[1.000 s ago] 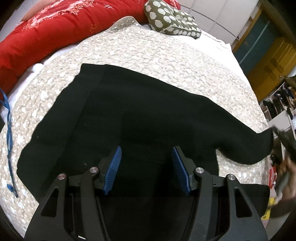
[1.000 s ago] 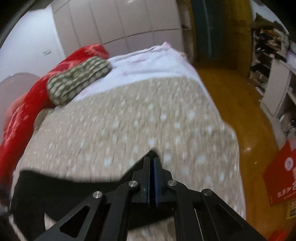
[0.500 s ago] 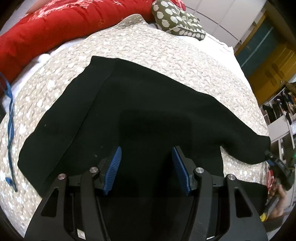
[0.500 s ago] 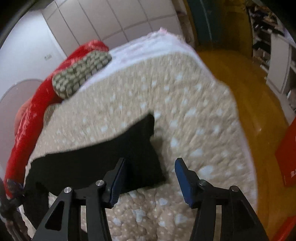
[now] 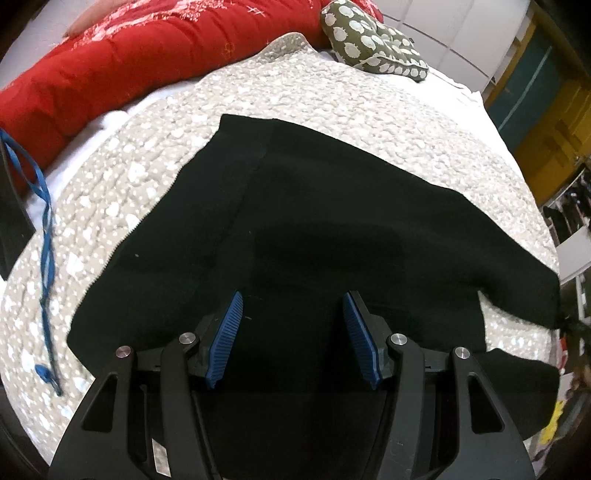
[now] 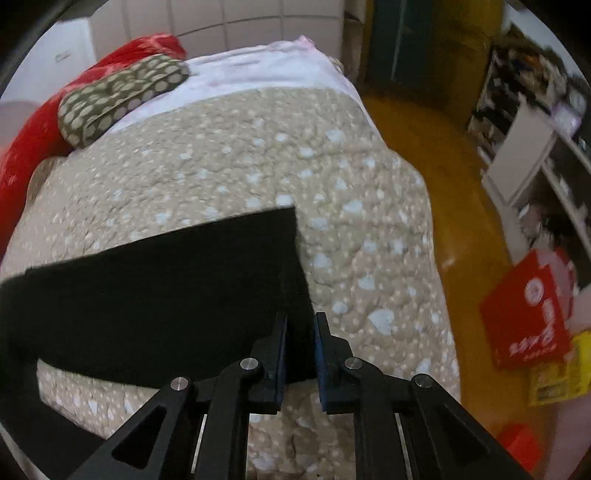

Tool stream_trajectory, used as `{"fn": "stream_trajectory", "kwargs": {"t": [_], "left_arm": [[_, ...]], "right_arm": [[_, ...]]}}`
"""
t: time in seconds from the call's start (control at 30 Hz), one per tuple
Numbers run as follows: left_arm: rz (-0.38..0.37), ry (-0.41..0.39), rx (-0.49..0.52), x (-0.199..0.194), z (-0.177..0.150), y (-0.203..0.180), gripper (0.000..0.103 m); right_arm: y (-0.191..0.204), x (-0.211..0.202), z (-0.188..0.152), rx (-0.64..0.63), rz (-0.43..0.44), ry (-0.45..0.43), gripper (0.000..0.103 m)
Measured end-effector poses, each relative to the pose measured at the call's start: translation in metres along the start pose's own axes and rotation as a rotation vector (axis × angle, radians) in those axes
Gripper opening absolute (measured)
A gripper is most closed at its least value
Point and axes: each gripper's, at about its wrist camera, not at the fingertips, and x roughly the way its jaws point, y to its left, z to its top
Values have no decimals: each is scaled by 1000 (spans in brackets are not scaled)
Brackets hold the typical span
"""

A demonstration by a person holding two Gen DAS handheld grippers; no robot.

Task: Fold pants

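The black knit pants (image 5: 332, 229) are lying spread flat across a beige quilted bedspread dotted with white (image 5: 332, 103), one leg reaching toward the bed's edge. The right gripper (image 6: 299, 325) is closing its black, blue-padded fingers narrowly on the hem corner of that leg, with dark cloth showing between the pads. The left gripper (image 5: 291, 332) is hovering over the wide part of the pants with its ribbed blue pads (image 5: 225, 339) standing well apart and gripping nothing. On the bedspread beside the pants a thin blue cord (image 5: 46, 240) is trailing toward the near edge. Beyond the quilt a white sheet (image 6: 258, 74) is showing, and an olive cushion printed with white shapes (image 5: 373, 40) is resting on it next to a red quilted comforter with pale stitching (image 5: 110, 62). Around the bed, a glossy orange-brown wooden floor (image 6: 443, 155) is stretching toward white panelled cabinet doors (image 6: 240, 26) and cluttered open shelves (image 6: 535, 122). A red carton with a round white emblem and white lettering (image 6: 528, 310), too blurred to read, is sitting on the floor beside a yellow box (image 6: 557, 373).
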Motion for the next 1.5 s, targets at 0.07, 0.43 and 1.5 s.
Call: {"fn": "stream_trajectory", "kwargs": {"t": [0.07,0.43,1.5], "left_arm": [[14,-7,22,-1,1,-1,56],[-6,-33,125,-1,36,1,58],[-285,139,583,78,159,-11,58]], "right_arm": [[8,-20,3,-18,-26,-72,31],[115,-40,18,-274,486,-168,41],[278,30,38,-874,622,-30,48]]}}
